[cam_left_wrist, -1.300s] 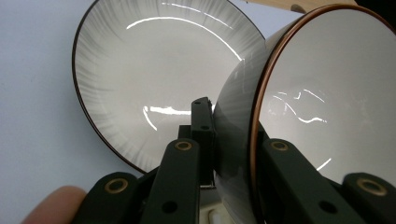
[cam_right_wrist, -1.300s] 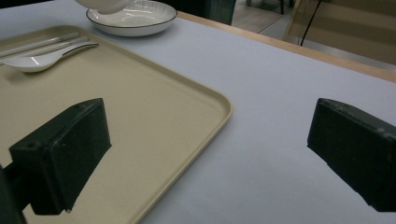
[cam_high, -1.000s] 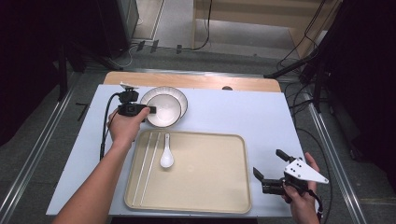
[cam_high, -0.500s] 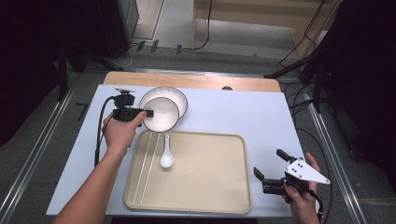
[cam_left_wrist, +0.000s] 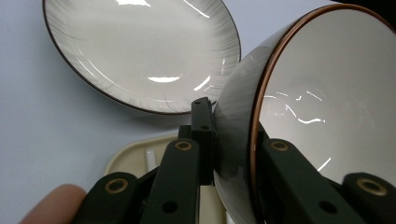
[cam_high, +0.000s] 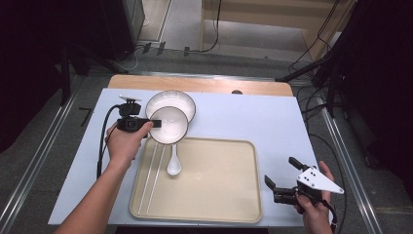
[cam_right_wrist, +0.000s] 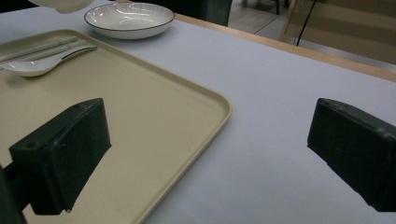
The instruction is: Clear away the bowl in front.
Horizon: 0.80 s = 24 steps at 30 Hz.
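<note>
Bright overhead light, glare streaks on the plate (cam_left_wrist: 140, 51), dark surroundings, slightly soft focus.

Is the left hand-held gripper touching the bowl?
Touching. The left gripper view shows the left hand-held gripper with one jaw outside and one inside the bowl, clamped on its rim.

White bowl (cam_high: 169, 125) in left gripper (cam_high: 155, 124) fingers, between plate (cam_high: 182, 99) and tray (cam_high: 219, 185).

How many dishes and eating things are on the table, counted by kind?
Bowl: 1, held in the left tongs
Plate: 1
Spoon: 1
Chopsticks: 2
Tray: 1
Total: 6
</note>
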### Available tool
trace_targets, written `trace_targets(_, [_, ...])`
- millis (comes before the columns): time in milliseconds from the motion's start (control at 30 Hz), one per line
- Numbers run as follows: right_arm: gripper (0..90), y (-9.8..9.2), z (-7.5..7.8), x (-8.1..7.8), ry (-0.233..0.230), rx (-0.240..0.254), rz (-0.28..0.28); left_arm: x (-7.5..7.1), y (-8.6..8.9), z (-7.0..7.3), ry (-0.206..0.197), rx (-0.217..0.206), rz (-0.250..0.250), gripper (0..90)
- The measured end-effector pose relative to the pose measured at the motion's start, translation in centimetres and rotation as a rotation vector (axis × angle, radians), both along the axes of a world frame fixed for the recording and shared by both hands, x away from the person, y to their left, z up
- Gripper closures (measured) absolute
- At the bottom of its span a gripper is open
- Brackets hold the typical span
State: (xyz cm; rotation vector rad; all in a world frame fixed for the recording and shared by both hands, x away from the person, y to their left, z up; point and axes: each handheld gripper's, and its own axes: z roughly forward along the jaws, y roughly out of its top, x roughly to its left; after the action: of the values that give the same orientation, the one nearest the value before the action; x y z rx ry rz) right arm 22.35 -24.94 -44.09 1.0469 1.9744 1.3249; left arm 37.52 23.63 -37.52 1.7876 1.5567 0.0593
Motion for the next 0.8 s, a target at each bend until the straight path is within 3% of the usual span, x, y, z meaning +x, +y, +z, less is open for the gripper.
trace_targets(800, [0.0, -0.1, 0.2, -0.1, -0.007, -0.004, 0.001, -5.2, 0.3, -1.4, 0.018, 0.002, -0.036, 82.3])
